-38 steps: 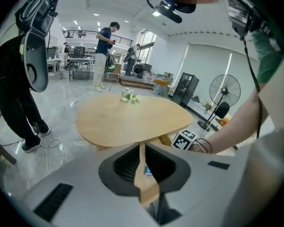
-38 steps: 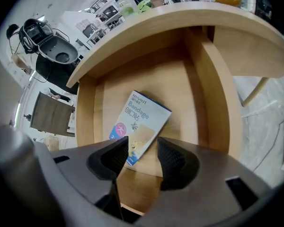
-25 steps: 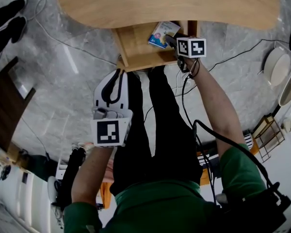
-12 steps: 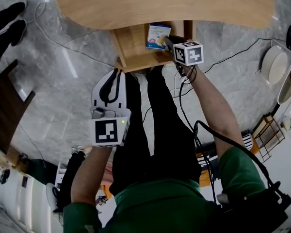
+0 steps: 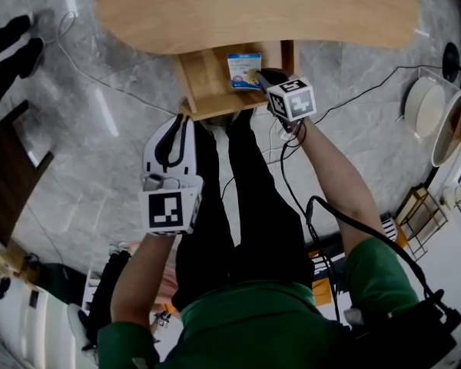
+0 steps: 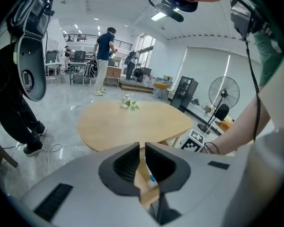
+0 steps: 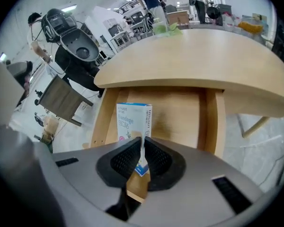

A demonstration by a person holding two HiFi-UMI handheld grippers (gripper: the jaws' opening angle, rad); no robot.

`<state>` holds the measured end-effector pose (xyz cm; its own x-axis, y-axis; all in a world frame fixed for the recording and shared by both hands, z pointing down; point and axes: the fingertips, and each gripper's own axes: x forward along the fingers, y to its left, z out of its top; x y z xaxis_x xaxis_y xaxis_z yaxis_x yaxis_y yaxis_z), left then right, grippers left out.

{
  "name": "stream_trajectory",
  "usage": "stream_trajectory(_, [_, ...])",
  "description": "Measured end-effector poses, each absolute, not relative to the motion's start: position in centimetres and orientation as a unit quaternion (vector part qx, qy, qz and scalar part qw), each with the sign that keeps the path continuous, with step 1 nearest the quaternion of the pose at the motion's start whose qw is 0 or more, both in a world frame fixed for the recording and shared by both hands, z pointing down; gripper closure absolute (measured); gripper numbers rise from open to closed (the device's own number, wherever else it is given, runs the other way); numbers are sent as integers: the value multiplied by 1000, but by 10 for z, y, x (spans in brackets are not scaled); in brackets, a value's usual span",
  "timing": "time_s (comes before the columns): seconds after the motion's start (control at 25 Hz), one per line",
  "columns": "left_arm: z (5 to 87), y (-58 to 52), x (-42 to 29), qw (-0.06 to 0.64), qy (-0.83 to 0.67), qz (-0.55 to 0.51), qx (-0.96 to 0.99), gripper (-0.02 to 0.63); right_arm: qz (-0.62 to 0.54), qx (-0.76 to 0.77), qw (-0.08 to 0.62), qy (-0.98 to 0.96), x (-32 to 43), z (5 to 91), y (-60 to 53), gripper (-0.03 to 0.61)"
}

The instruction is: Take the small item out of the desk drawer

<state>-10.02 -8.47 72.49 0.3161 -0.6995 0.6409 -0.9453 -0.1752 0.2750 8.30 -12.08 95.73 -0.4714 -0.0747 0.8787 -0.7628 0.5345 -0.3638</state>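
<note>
**A:** What has the right claw (image 7: 142, 145) got?

**B:** Its jaws have just been closing. They now pinch the near edge of the small box (image 7: 132, 119), a white and blue carton, with its thin side caught between them.

**A:** Which way does the box lie from it?

**B:** Straight ahead. Its long axis runs on from the jaws toward the back of the drawer (image 5: 209, 83), so most of the carton sticks out beyond the tips. It sits over the open drawer, under the lip of the table (image 5: 253, 10). Whether its far end rests on the drawer floor I can't tell.

**A:** So the way out?

**B:** I'd judge up and back toward the person, keeping the far end clear of the table edge. The grip is at one end only, so the box could swing.

**A:** And the left claw (image 6: 142, 148)?

**B:** Pressed almost together on nothing, well apart from the drawer. The right is far nearer.
</note>
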Motion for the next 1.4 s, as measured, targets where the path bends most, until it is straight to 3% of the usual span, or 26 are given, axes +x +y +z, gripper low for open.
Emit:
stream_trajectory(0.72, [644, -96, -120, 301, -584, 166, 735, 565, 379, 301, 338, -807, 66, 822, -247, 532])
stream_trajectory(1.4, [662, -94, -133, 330, -630, 158, 685, 565, 432, 390, 282, -763, 52, 868, -382, 528])
